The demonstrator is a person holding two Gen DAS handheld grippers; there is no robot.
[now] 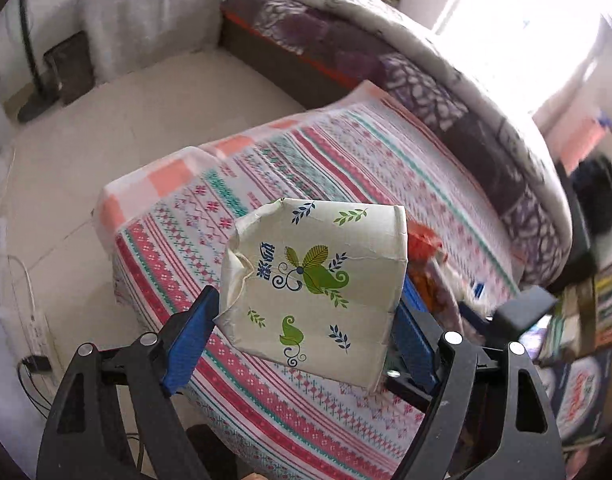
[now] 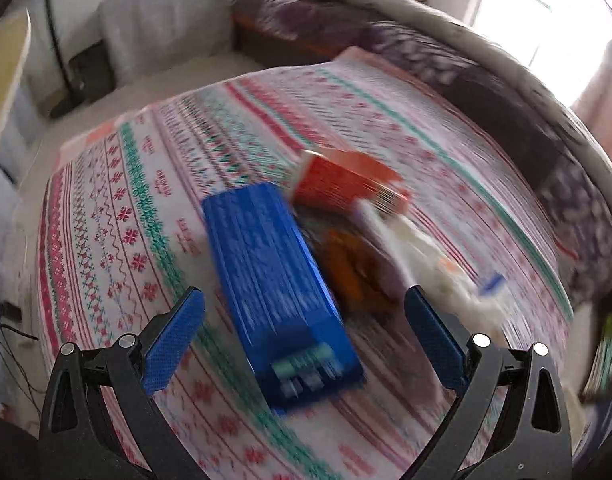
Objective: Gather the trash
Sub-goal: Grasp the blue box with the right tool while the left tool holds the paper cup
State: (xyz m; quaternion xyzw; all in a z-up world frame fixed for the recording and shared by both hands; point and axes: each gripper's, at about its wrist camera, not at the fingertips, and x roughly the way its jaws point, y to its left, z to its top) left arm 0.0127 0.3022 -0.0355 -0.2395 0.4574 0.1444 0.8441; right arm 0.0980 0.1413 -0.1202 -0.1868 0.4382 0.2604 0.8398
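My left gripper [image 1: 306, 316] is shut on a crumpled cream tissue pack [image 1: 313, 284] printed with green and blue leaves, held above the table with the patterned cloth [image 1: 290, 168]. My right gripper [image 2: 306, 320] is open above a long blue box [image 2: 278, 288] that lies on the cloth between its fingers. Behind the blue box lie a red box [image 2: 345, 184], an orange wrapper [image 2: 349, 268] and white crumpled plastic [image 2: 437, 272]. The right wrist view is motion-blurred. The right gripper's black body [image 1: 521, 316] shows in the left wrist view.
A bed with a purple and grey quilt [image 1: 425, 80] runs behind the table. A grey covered chair [image 1: 150, 20] and a fan stand [image 1: 34, 92] stand on the beige floor [image 1: 118, 120] at the left. A power strip with cables [image 1: 36, 332] lies at the lower left. Stacked books [image 1: 601, 304] sit at the right.
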